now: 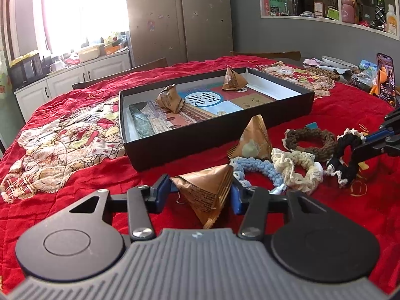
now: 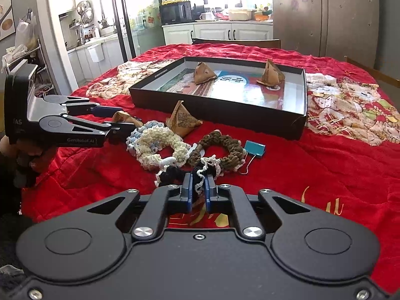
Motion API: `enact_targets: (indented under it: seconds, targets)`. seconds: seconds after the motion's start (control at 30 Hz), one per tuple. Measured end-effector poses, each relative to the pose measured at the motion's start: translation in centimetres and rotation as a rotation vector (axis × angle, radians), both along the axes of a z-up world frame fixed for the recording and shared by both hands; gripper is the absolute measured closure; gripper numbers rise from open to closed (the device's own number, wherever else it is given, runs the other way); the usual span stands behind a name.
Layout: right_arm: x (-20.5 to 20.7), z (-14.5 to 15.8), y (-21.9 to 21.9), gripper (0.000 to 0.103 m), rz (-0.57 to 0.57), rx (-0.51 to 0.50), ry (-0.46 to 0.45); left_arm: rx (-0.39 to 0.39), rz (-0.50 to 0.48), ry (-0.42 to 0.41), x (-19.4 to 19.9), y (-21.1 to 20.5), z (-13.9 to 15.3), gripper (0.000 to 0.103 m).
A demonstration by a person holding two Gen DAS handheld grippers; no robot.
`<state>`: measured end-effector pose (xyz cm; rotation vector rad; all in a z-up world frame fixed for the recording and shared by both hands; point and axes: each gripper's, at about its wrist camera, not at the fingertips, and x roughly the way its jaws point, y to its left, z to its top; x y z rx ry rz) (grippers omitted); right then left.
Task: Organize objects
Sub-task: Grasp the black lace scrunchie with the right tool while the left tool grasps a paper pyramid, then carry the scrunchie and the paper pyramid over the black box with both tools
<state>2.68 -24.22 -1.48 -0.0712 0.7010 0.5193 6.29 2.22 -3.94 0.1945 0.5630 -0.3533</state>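
The left tool (image 1: 200, 195) clamps a brown pyramid packet (image 1: 205, 192) between its fingers; the right tool (image 2: 198, 191) pinches the black scrunchie (image 2: 175, 173).

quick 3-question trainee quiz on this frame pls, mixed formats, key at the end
1. True or false: the right gripper is shut on the black scrunchie.
2. How many pyramid-shaped packets lie inside the black box?
A) one B) two C) four
3. Fill in: the left gripper has its fingers on either side of a brown ____ packet.

Key
1. True: its pads pinch the black, white-trimmed scrunchie.
2. B: one packet near the box's left part and one toward its far side. Another loose packet sits on the red cloth outside.
3. Pyramid: the packet sits between the blue pads, pressed from both sides.
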Motion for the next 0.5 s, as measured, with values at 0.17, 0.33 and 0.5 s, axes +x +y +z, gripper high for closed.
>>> enact_targets:
  seconds: [0.17, 0.33, 0.5]
  targets:
    - [-0.2, 0.5, -0.1, 0.094, 0.005, -0.002, -0.020, -0.013, 0.005, -0.001, -0.3, 0.3, 0.4, 0.051]
    - [-0.6, 1.4, -0.3, 0.094, 0.001, 0.001, -0.052, -0.028, 0.002, -0.014, -0.6, 0.4, 1.3, 0.051]
    - [-1.0, 2.8, -0.8, 0.094, -0.009, 0.009, -0.093, -0.042, -0.007, -0.034, -1.1, 0.2, 2.4, 0.051]
